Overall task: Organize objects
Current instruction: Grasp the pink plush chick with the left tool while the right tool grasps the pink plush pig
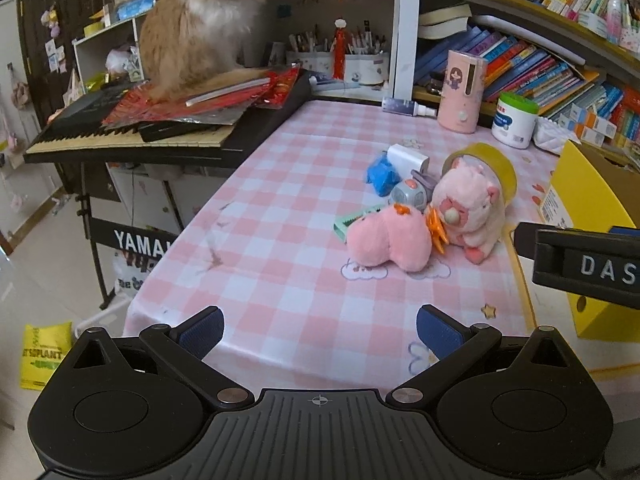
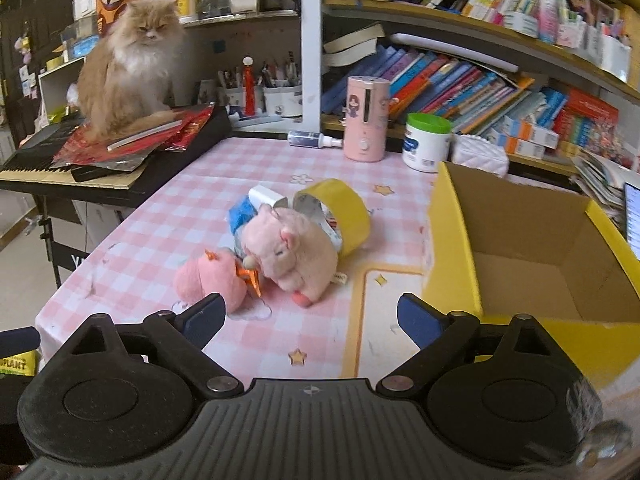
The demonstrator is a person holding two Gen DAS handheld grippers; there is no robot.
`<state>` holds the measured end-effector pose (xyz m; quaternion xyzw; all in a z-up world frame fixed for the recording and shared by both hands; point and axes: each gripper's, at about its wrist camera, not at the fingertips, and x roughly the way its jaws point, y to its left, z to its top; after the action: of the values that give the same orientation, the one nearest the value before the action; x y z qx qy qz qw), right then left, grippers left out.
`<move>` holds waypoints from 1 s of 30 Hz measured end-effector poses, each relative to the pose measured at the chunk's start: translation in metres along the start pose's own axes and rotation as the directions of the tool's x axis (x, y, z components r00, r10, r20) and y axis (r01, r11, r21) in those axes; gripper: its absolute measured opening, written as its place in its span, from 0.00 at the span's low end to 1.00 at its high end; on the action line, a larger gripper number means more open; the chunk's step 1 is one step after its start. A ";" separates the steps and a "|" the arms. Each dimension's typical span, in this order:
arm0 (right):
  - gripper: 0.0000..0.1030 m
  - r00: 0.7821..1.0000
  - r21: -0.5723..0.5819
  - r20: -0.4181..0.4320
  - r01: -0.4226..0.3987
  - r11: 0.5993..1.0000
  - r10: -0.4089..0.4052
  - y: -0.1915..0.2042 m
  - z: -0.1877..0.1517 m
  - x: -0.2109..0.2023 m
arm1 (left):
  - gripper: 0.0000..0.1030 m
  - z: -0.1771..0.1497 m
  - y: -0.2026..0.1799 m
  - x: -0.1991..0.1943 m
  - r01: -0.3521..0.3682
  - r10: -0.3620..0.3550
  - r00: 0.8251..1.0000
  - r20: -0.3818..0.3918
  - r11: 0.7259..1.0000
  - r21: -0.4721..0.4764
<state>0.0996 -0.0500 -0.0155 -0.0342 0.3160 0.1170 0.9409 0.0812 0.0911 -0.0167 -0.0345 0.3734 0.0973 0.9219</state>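
Both hand-held grippers, left (image 1: 320, 332) and right (image 2: 310, 316), gape wide, holding nothing. Pink plush toys (image 2: 288, 256) sit mid-table (image 1: 280, 272) beside the yellow box (image 2: 520, 240). "YAMA" shows on the keyboard stand (image 1: 140, 240), "DAS" on the right gripper.

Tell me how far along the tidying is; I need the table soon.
Nothing looks done: the yellow cardboard box is empty. Nothing is in hand: the left gripper and right gripper are open. Left: the pink plush pig, round pink plush and yellow tape roll.
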 end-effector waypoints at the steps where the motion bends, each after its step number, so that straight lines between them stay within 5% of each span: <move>1: 0.89 1.000 -0.004 -0.003 -0.007 1.000 0.007 -0.001 0.003 0.005 | 1.00 0.002 -0.001 0.003 0.001 -0.001 1.000 0.000 1.000 -0.001; 10: 0.88 0.995 -0.074 -0.045 -0.094 0.993 0.091 0.000 0.028 0.052 | 1.00 0.019 -0.014 0.027 0.002 -0.002 1.000 -0.004 1.000 0.031; 20: 0.88 0.987 -0.217 -0.130 -0.119 0.969 0.092 0.014 0.036 0.116 | 1.00 0.033 -0.026 0.051 0.012 -0.010 1.000 -0.029 0.998 0.063; 22: 0.84 0.986 -0.247 -0.138 -0.124 0.961 0.092 0.015 0.037 0.125 | 1.00 0.036 -0.029 0.057 0.016 -0.014 0.999 -0.035 0.998 0.067; 26: 0.58 0.983 -0.282 -0.139 -0.157 0.946 0.121 0.012 0.044 0.131 | 1.00 0.044 -0.035 0.068 0.036 -0.033 0.999 -0.042 0.997 0.073; 30: 0.52 0.979 -0.176 -0.084 -0.199 0.964 0.186 -0.009 0.061 0.115 | 1.00 0.050 -0.046 0.081 0.055 -0.051 0.997 -0.053 0.996 0.072</move>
<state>0.2262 -0.0275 -0.0365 -0.0937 0.3372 0.2352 0.9068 0.1821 0.0654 -0.0376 -0.0130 0.3992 0.0580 0.9150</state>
